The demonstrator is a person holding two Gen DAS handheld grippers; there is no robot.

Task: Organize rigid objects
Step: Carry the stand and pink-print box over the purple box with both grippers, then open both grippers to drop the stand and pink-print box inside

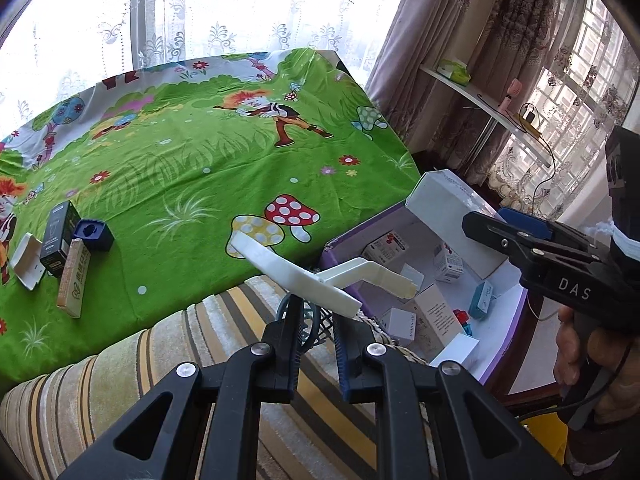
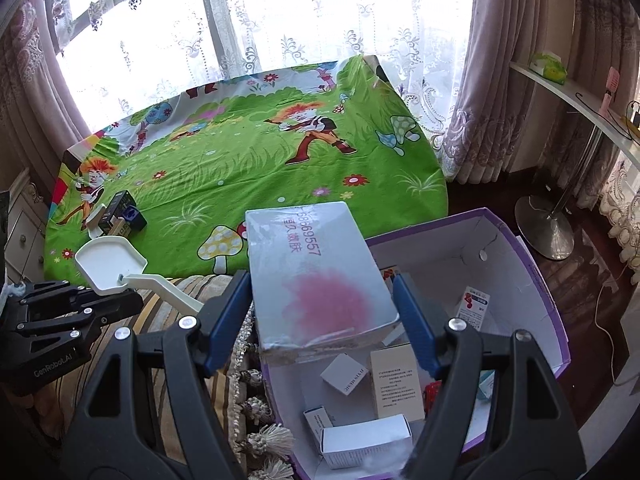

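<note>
My left gripper [image 1: 316,308] is shut on the handle of a white plastic scoop [image 1: 304,276], held over a striped cushion at the bed's edge. In the right wrist view the same scoop [image 2: 110,266] shows at the left, gripped by the left gripper [image 2: 134,300]. My right gripper [image 2: 322,320] is shut on a flat grey-white box [image 2: 316,276] with a pink smear and red print, its blue pads on the two long sides. That box hangs over the near-left corner of a purple-rimmed carton [image 2: 520,240]. In the left wrist view the right gripper [image 1: 500,236] carries the flat box [image 1: 444,208].
The carton [image 1: 340,240] holds several small white and blue packets. On the green cartoon sheet [image 1: 200,160] lie a black box [image 1: 60,236], a blue box [image 1: 94,234], a beige box [image 1: 74,280] and a white tray [image 1: 28,266]. A striped cushion [image 1: 160,360] borders the bed; a lamp base [image 2: 544,228] stands on the floor.
</note>
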